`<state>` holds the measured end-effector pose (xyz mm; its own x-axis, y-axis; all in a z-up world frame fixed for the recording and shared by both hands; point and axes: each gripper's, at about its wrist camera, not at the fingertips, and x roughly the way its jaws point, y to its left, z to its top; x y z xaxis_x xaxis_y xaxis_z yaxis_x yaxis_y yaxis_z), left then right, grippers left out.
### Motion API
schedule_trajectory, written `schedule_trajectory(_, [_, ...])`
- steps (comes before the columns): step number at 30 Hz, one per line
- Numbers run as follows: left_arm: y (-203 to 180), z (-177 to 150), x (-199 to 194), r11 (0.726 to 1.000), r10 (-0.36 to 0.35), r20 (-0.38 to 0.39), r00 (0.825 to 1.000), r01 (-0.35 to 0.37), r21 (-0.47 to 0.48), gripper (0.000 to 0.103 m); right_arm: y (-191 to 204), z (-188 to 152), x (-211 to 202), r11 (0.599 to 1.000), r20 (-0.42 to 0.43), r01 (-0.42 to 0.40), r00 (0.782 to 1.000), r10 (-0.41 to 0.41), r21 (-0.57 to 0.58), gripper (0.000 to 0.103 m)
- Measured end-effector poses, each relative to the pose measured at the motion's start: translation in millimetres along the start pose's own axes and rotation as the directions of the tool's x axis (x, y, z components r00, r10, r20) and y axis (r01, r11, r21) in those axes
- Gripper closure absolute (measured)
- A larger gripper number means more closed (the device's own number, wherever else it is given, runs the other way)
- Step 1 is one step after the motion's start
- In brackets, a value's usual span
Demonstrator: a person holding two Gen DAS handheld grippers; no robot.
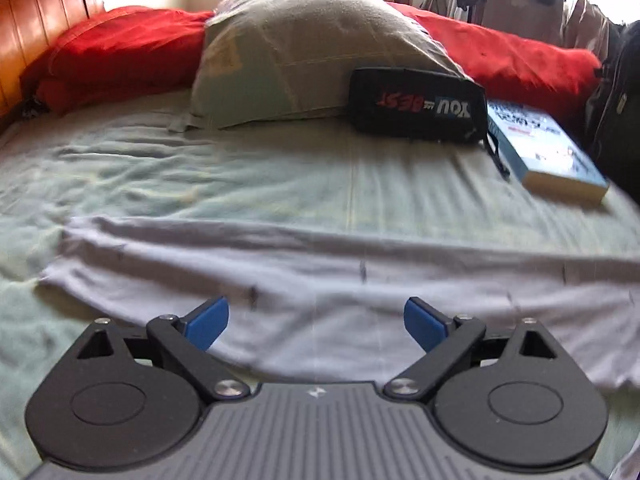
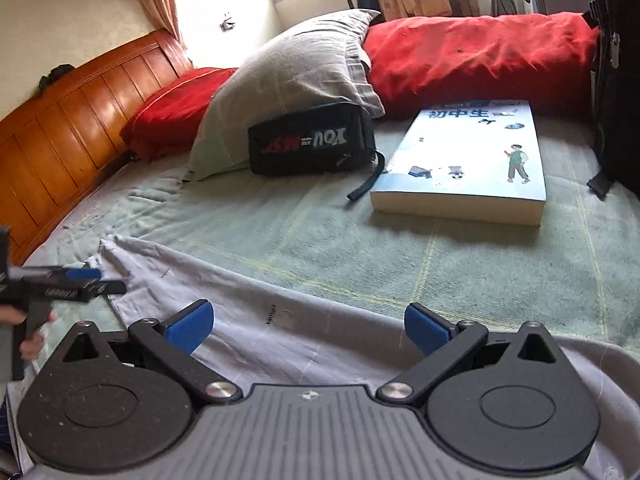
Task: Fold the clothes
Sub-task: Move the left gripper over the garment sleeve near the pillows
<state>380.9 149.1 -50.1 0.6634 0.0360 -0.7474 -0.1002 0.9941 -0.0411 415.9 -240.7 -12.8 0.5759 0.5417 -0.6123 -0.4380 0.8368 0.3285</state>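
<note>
Green bed sheet point(image 2: 320, 248) covers the bed, with a red blanket point(image 2: 480, 56) and a grey pillow point(image 1: 304, 48) at its far side. Spread flat along the near edge lies a pale grey garment point(image 1: 320, 276). Behind it sit a book point(image 2: 472, 156) and a black pouch point(image 2: 308, 140). Left gripper point(image 1: 316, 322) and right gripper point(image 2: 308, 326) hover over the garment, both spread wide and grasping nothing.
</note>
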Motion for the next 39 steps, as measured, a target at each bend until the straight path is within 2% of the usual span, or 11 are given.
schedule_trajectory(4, [21,-7,28,0.999,0.038,-0.027,0.999,-0.039,-0.016,0.008,2,-1,4,1.0,-0.008,0.013,1.0,-0.013,-0.009,0.0])
schedule_trajectory(8, [52,-24,18,0.998,0.015,-0.014,1.0,-0.015,-0.061,0.009,-1,-1,6,1.0,-0.01,0.021,1.0,-0.021,0.006,0.0])
schedule_trajectory(16, [71,9,32,0.993,0.09,0.002,0.996,-0.09,-0.071,0.008,6,-3,8,1.0,-0.013,0.023,1.0,-0.023,-0.015,0.0])
schedule_trajectory(21, [121,0,37,0.969,0.161,-0.01,0.987,-0.16,-0.187,0.007,2,-1,4,1.0,-0.003,0.028,1.0,-0.028,-0.006,0.0])
schedule_trajectory(23, [135,-2,30,0.957,0.18,-0.003,0.984,-0.176,-0.229,0.012,-1,-1,6,1.0,-0.008,0.027,1.0,-0.027,0.005,0.0])
schedule_trajectory(25, [135,3,22,0.946,0.18,0.007,0.984,-0.171,-0.274,0.012,-2,-2,9,1.0,-0.016,0.029,0.999,-0.029,0.012,0.0])
schedule_trajectory(28, [115,12,19,0.966,0.121,0.045,0.992,-0.107,-0.235,0.011,1,-2,11,0.999,-0.025,0.036,0.999,-0.036,0.003,0.0])
schedule_trajectory(31, [90,14,30,0.981,0.058,0.034,0.998,-0.051,-0.188,0.011,3,-2,7,1.0,-0.022,0.026,0.999,-0.026,-0.013,0.0])
schedule_trajectory(35, [71,7,51,0.977,0.178,-0.052,0.983,-0.183,-0.106,0.01,-5,2,-4,0.998,-0.016,0.051,0.999,-0.052,-0.03,0.0])
schedule_trajectory(37, [62,11,44,0.977,0.184,-0.045,0.982,-0.188,-0.102,0.012,-16,6,-12,0.996,-0.001,0.085,0.996,-0.085,-0.022,0.0])
schedule_trajectory(39, [45,17,34,0.985,0.148,-0.022,0.989,-0.149,-0.081,0.012,-29,8,-19,0.994,0.013,0.108,0.994,-0.108,0.012,0.0])
